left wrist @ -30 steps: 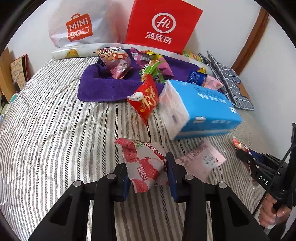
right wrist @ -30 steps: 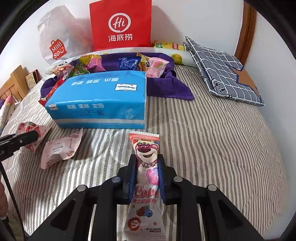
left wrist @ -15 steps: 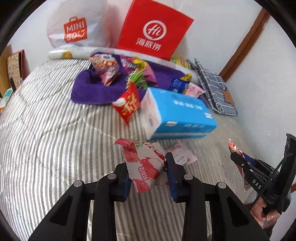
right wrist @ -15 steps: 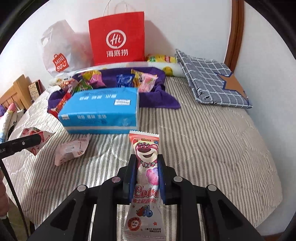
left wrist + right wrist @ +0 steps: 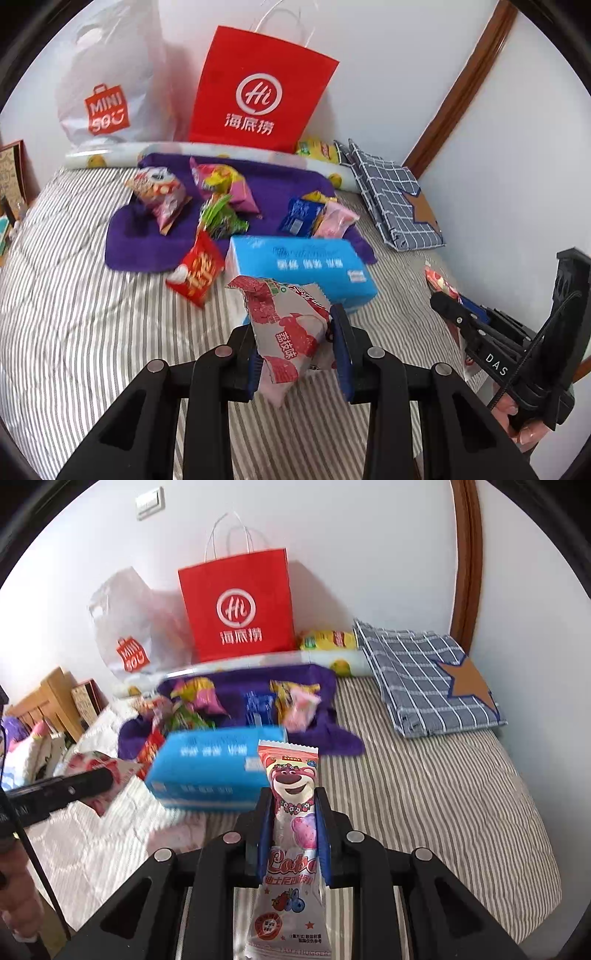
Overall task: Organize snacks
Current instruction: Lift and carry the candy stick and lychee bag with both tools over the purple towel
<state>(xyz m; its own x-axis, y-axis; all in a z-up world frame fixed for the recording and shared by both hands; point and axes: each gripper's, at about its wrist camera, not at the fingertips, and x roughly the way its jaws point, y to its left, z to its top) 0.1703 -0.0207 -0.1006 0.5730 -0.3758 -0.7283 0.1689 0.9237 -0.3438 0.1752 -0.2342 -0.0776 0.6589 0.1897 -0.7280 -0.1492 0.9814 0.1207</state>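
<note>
Between the blue pads of my left gripper [image 5: 297, 347] sits a crinkled red-and-white foil snack packet [image 5: 286, 325], pinched across its middle with its long axis running from 5 o'clock up to 11 o'clock, clear of the bedding. My right gripper [image 5: 293, 830] is clamped on a long pink-and-white plastic sweet pouch printed with a bear [image 5: 291, 812], its long axis straight along the fingers toward 12 o'clock. What the next move turns on, as I judge it, is the rumpled purple towel [image 5: 147, 236] carrying the other 6 or so snack bags: it lies ahead at 12 o'clock from both grippers, beyond the light blue soft pack of tissues [image 5: 306, 266], which stands between me and it. From the left view the towel spreads toward 11 o'clock, so my left hand seems the nearer. Underneath is a grey-and-white striped quilt [image 5: 74, 314]; at the white wall stand a red paper carrier bag [image 5: 258, 88] and a white plastic shopping bag [image 5: 107, 81], with a folded blue checked cloth [image 5: 424, 672] at 2 o'clock.
</note>
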